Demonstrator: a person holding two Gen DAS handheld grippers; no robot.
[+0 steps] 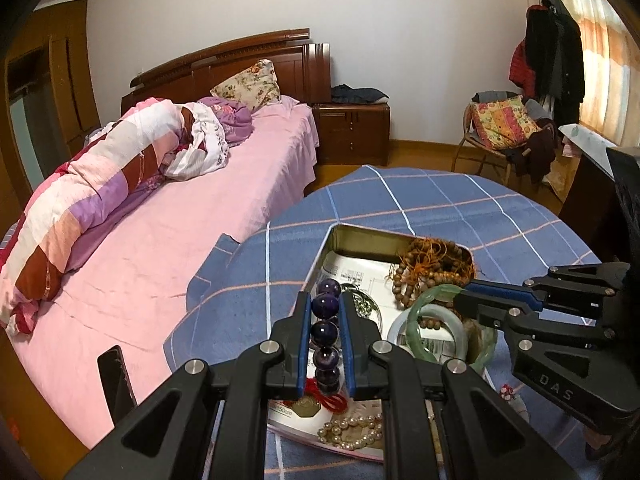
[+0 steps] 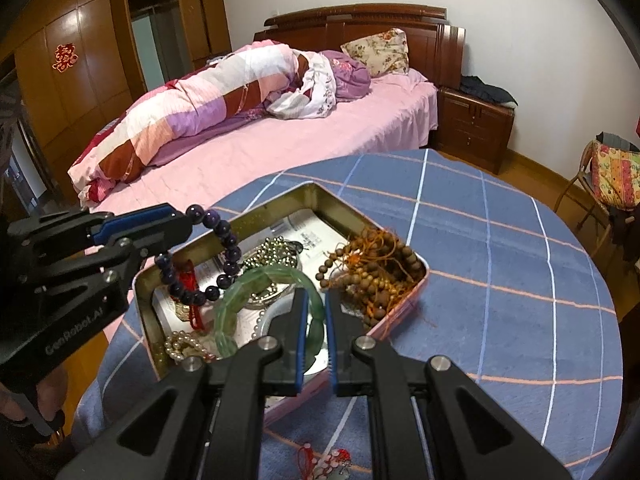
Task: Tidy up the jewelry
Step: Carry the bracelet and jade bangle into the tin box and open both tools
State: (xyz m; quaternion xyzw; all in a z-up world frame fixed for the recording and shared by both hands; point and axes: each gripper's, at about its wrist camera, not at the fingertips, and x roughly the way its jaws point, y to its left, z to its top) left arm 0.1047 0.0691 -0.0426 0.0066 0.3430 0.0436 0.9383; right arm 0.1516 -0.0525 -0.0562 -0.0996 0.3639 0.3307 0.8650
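An open metal tin sits on the blue checked table. My left gripper is shut on a dark purple bead bracelet and holds it above the tin. My right gripper is shut on a green jade bangle over the tin. Inside the tin lie brown wooden prayer beads, a pearl bracelet, a silver bead chain and a red cord charm.
The round table with blue checked cloth stands beside a pink bed. A small red and pink trinket lies on the cloth near me. A chair with a cushion stands at the far right.
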